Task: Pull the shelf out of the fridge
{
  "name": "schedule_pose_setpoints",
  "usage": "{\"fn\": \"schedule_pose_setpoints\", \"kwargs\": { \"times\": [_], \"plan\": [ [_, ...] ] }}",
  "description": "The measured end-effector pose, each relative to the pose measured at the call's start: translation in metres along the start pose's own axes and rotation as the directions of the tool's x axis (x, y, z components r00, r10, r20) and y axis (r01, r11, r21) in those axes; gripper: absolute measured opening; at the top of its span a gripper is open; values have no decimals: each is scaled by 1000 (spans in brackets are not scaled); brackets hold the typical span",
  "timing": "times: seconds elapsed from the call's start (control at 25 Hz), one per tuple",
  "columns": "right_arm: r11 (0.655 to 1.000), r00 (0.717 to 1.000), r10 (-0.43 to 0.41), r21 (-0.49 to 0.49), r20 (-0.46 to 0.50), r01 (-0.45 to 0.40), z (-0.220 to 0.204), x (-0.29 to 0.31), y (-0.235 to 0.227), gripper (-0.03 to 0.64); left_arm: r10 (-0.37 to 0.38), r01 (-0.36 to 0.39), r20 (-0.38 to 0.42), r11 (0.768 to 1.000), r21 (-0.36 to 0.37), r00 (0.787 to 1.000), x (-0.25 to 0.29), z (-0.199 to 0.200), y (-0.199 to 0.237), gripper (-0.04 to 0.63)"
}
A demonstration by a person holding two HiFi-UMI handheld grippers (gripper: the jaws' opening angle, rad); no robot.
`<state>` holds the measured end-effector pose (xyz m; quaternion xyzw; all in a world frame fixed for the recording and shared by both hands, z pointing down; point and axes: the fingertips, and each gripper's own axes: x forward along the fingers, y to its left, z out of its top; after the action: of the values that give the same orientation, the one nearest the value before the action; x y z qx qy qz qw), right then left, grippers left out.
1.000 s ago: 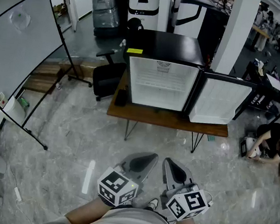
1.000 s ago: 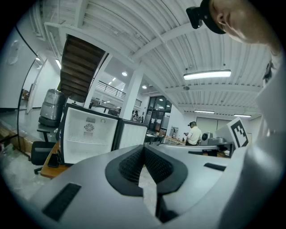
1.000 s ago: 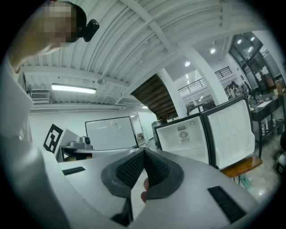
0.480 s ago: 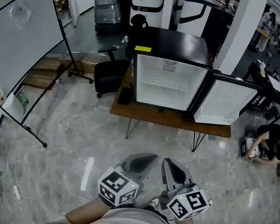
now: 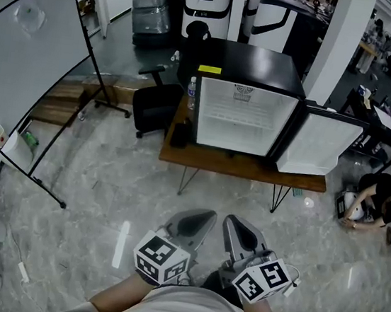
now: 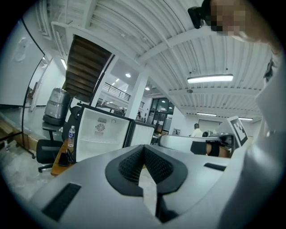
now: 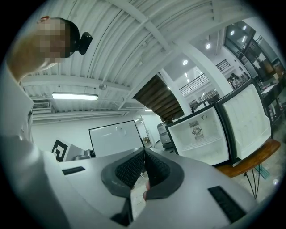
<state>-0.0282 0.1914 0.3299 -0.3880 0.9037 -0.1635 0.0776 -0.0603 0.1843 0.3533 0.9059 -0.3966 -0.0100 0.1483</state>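
Note:
A small black fridge (image 5: pixel 240 115) stands on a low wooden table (image 5: pixel 244 167) across the room, its door (image 5: pixel 323 143) swung open to the right. Inside the white cavity a thin wire shelf (image 5: pixel 237 120) spans the middle; it also shows in the left gripper view as shelf (image 6: pixel 97 141) and in the right gripper view as shelf (image 7: pixel 202 144). My left gripper (image 5: pixel 201 220) and right gripper (image 5: pixel 232 226) are held low, close to my body, well short of the fridge. Both are shut with nothing between the pads.
A large whiteboard on a stand (image 5: pixel 33 59) fills the left side. A black office chair (image 5: pixel 153 107) sits left of the table, with a water bottle (image 5: pixel 192 90) and a dark object (image 5: pixel 180 134) on the table's left end. A person (image 5: pixel 375 200) crouches at the right. A white pillar (image 5: pixel 335 42) rises behind the fridge.
The view has shifted slightly, so the fridge and table now sit a little more to the right and closer. Both grippers stay shut in the same place near my body.

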Motion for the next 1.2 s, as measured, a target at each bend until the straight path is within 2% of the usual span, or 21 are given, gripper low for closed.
{"fn": "schedule_pose_setpoints", "kwargs": {
  "times": [0.24, 0.44, 0.56, 0.76, 1.0, 1.12, 1.2],
  "plan": [
    [1000, 1000, 3, 30, 9, -3, 1, 21, -10, 17, -7, 7, 14, 1000, 4, 1000, 7, 4, 15, 5],
    [993, 1000, 21, 118, 17, -23, -1, 55, -41, 17, 14, -14, 18, 1000, 6, 1000, 26, 6, 45, 4],
    [985, 999, 29, 168, 28, -33, 3, 84, -68, 17, 34, -35, 25, 999, 24, 999, 46, 15, 69, 5],
    [982, 999, 41, 185, 26, -45, 16, 139, -114, 17, 71, -73, 39, 997, 39, 997, 94, 35, 116, 3],
    [974, 999, 37, 221, 15, -39, 35, 190, -184, 17, 83, -84, 27, 995, 48, 996, 168, 53, 155, 4],
    [955, 999, 41, 294, 20, -45, 37, 208, -222, 17, 93, -94, 19, 994, 56, 995, 198, 59, 169, 4],
    [925, 999, 32, 378, 31, -41, 32, 218, -248, 17, 97, -98, 7, 993, 62, 995, 214, 61, 176, 5]
  ]
}}
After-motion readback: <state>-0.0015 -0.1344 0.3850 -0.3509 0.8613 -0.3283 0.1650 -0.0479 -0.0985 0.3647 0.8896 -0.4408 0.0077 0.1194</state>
